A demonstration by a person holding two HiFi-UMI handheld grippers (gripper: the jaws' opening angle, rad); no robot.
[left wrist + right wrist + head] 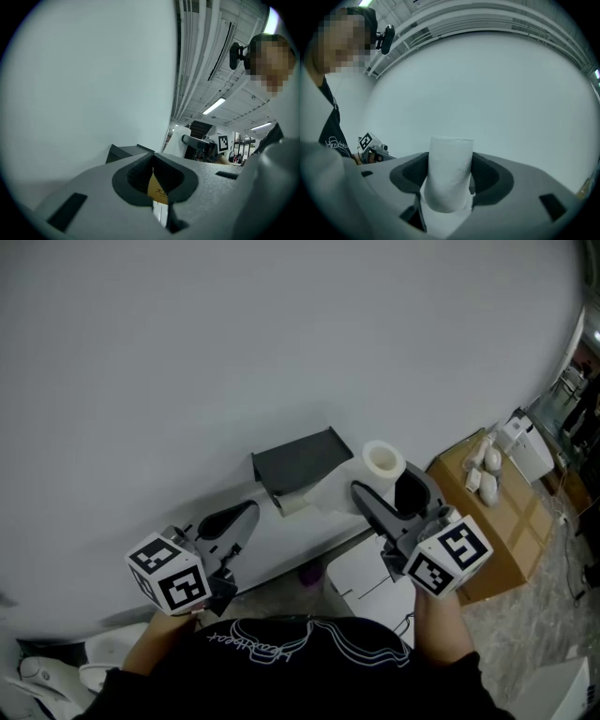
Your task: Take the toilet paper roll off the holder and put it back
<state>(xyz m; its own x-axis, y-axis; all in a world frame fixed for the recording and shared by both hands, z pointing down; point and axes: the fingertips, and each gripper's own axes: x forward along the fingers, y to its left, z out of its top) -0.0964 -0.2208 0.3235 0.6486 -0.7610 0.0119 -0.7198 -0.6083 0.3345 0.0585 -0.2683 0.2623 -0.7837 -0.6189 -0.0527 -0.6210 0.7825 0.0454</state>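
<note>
A white toilet paper roll (382,461) (449,174) stands upright between the pads of my right gripper (385,483) (449,187), which is shut on it, just right of the holder. A loose tail of paper runs from the roll toward the dark grey holder (302,463) (123,152) on the white wall. My left gripper (246,512) (153,157) sits lower left of the holder with its jaws together and nothing in them. From the left gripper view, the roll (178,141) and the right gripper show far off.
A cardboard box (497,526) with small white items (483,470) on top stands at the right, beside a white appliance (528,450). A white box (361,579) and a purple object (309,570) lie on the floor below the holder. White shoes (42,676) sit lower left.
</note>
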